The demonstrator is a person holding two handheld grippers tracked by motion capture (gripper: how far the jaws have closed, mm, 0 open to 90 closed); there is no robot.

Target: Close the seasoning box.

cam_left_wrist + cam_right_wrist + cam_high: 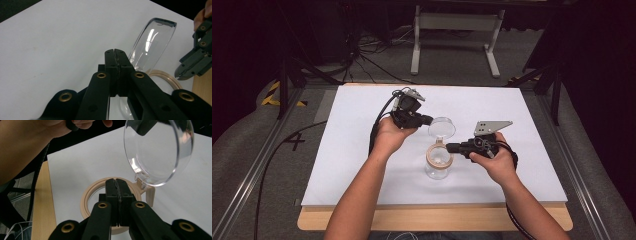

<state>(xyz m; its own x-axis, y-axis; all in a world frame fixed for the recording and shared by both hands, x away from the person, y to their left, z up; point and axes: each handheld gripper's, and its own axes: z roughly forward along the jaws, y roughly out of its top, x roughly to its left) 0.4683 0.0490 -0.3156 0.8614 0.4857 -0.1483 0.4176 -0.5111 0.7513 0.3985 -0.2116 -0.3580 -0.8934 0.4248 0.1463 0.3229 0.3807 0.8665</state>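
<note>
White tabletop (362,165), hinged-lid jar (438,161) centre.

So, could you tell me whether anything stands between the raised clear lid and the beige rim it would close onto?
Yes: the shut right gripper lies across the near side of the round beige jar rim, below the tilted clear plastic lid. Nothing else visible intervenes.

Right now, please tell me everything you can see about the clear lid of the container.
The clear lid is a round, slightly domed disc of transparent plastic with a raised edge. It is flipped open, standing up from a hinge on the beige collar of the clear jar on the white table. In the high view it rises behind the jar mouth. The left gripper is shut, apparently on the lid's edge. The right gripper is shut on the collar's rim, not on the lid.
</note>
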